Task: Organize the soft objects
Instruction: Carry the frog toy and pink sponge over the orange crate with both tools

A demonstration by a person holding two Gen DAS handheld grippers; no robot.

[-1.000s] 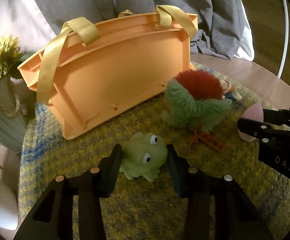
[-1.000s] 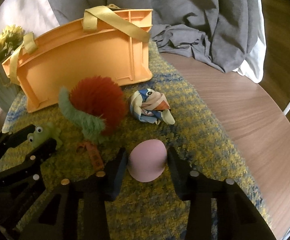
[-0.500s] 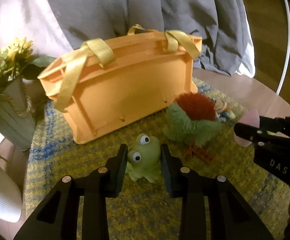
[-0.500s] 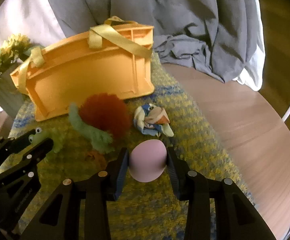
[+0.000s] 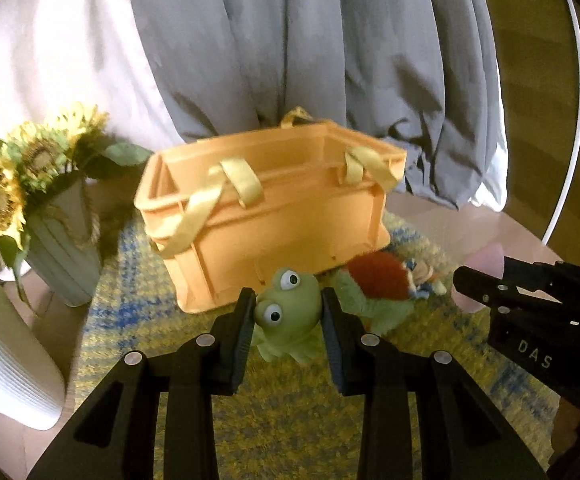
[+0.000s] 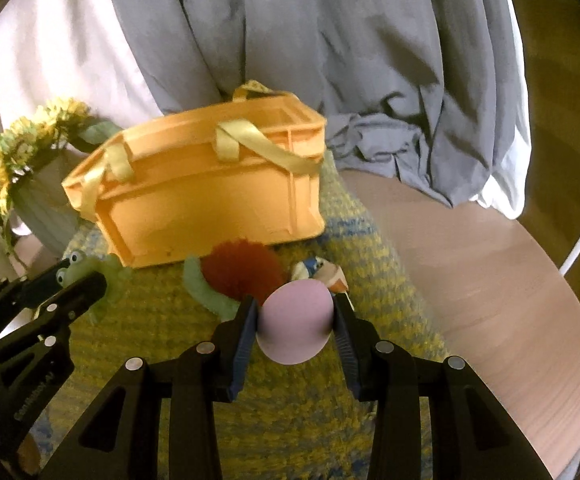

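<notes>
Left gripper point(image 5: 287, 332) is clamped on the green frog toy point(image 5: 288, 314), both pads pressed into its sides, at lower centre of the left wrist view. A second ago its jaws stood wider, either side of the frog as it sat on the mat; now the frog is squeezed and hangs clear above the yellow and blue woven mat point(image 5: 282, 420). Right gripper point(image 6: 295, 324) grips the pink egg-shaped soft ball point(image 6: 294, 322) at lower centre of its own view, narrow on the ball as it was a second ago, but now raised off the mat, so that the ball covers part of the small cloth bundle point(image 6: 322, 274) behind it.

Both views have risen: the orange crate point(image 5: 274, 216) with yellow strap handles, which filled the upper half a second ago, now sits lower and smaller in mid-frame, its open top in sight, with more of the grey cloth point(image 5: 310, 52) above it. Against the crate's lower right lies the red and green fuzzy toy point(image 5: 374, 288), unmoved. Sunflowers in a ribbed vase point(image 5: 62, 256) stand at the left edge.

Printed white on the right gripper's body, at the right edge of the left wrist view, are the letters "DAS" point(image 5: 534, 354). Faint lettering runs along the left gripper's side in the right wrist view; it cannot be read.
</notes>
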